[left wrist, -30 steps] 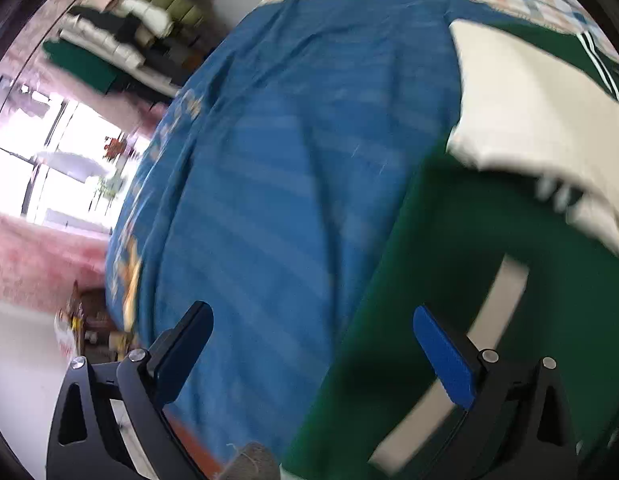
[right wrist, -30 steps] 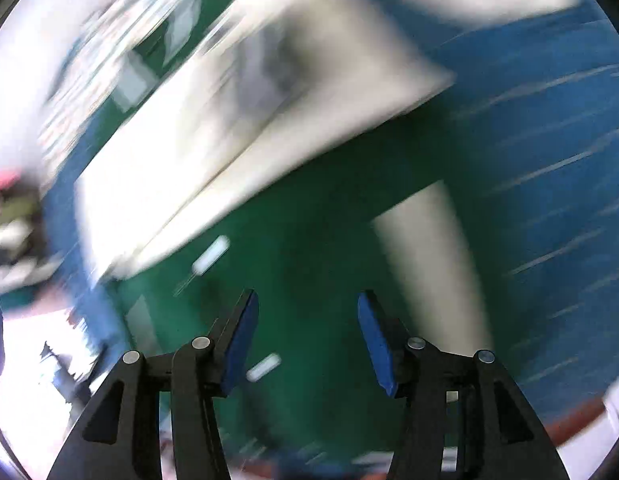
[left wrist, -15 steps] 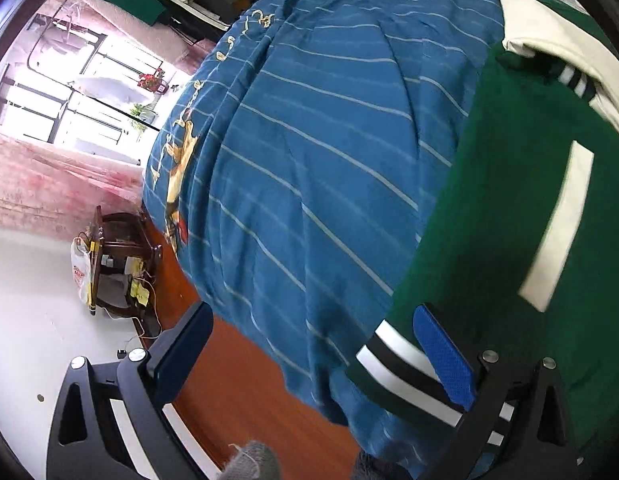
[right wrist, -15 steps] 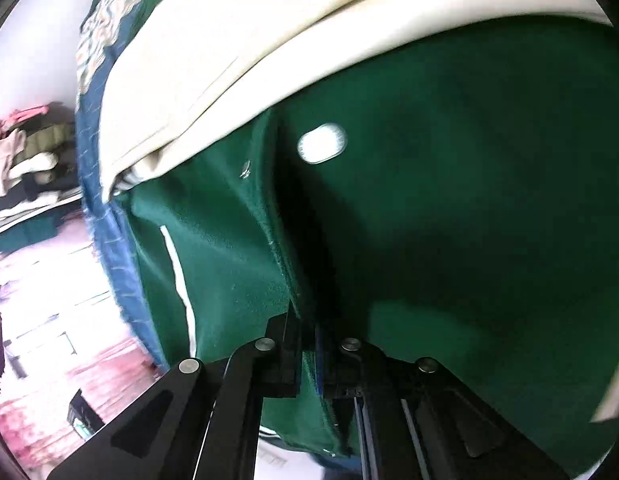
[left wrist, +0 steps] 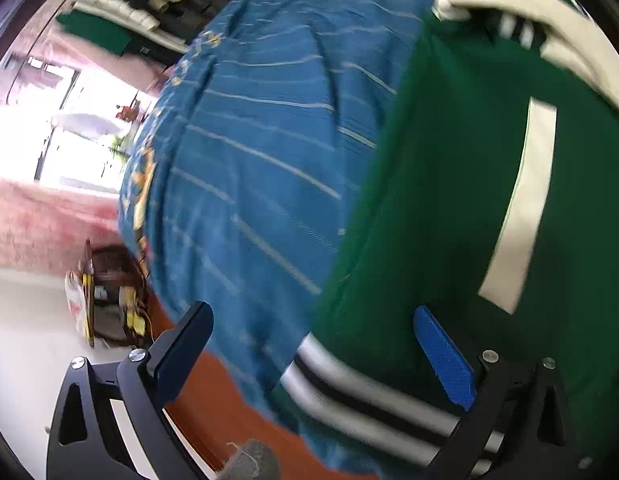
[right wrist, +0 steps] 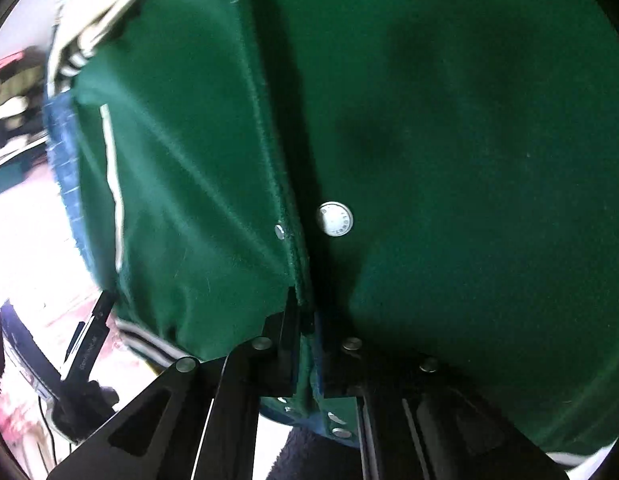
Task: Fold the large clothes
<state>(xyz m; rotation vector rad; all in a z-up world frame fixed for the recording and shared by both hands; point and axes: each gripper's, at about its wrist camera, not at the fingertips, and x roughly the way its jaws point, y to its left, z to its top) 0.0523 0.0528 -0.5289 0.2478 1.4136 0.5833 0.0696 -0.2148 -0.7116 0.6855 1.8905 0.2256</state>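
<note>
Folding a big green varsity-style jacket (left wrist: 461,184) here, and it looks like we're at the very start, the grab-the-edges step. The jacket is lying on a bed with a blue striped bedspread (left wrist: 261,160), its striped hem (left wrist: 349,392) down near the bed's edge closest to the cameras, cream sleeve (left wrist: 521,20) up at the far side. The right gripper (right wrist: 303,328) has its jaws clamped tight on the front opening edge of the jacket, right by the hem; you can see the green fabric pinched between them, with a white snap button (right wrist: 335,219) just above the pinch. The left gripper (left wrist: 313,344) is wide open, holding nothing, hovering over the hem corner with one finger over the green cloth and the other out over the bedspread and the floor beyond. My guess for the next move: the left one needs to drop onto that striped hem corner and close, so both ends of the bottom edge are held before anything gets lifted or flipped over. The fabric looks thick and heavy, so a one-sided pull would probably just drag it skewed. Containers: none involved in the fold itself. There's a shelf (left wrist: 121,24) in the background stacked with folded clothes, too blurry to say more, and a small dark stand (left wrist: 109,296) on the floor with some stuff I can't make out.
</note>
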